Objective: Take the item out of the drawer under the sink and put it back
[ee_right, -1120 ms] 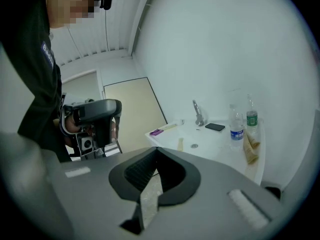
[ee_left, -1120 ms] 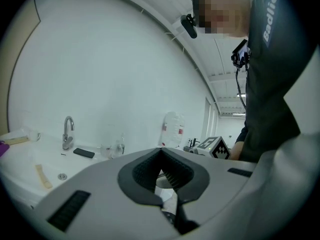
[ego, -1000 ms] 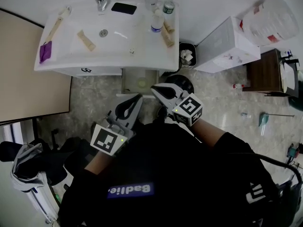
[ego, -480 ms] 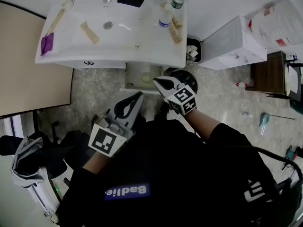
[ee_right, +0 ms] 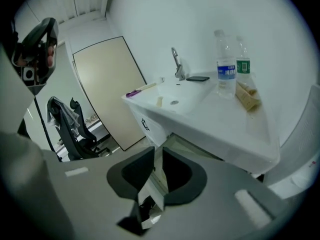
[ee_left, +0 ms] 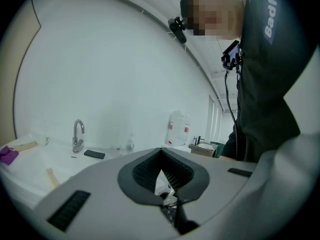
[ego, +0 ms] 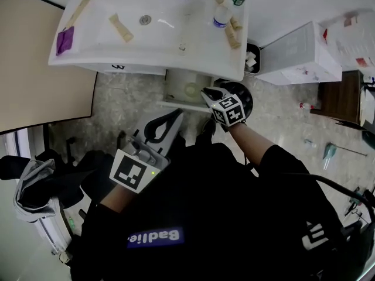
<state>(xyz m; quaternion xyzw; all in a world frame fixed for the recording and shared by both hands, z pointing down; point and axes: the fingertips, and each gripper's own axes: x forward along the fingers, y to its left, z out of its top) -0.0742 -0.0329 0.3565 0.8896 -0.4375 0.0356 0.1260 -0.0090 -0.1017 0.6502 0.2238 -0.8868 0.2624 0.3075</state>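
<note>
Left tongs [ego: 178,112] pressed together, empty; right tongs [ego: 205,91] opening slightly, seemingly empty, by the drawer [ego: 175,88].

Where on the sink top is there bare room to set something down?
Bare: the front strip of the sink top, between the purple item and the tan packets. Crowded: the back right corner, around the bottles.
</note>
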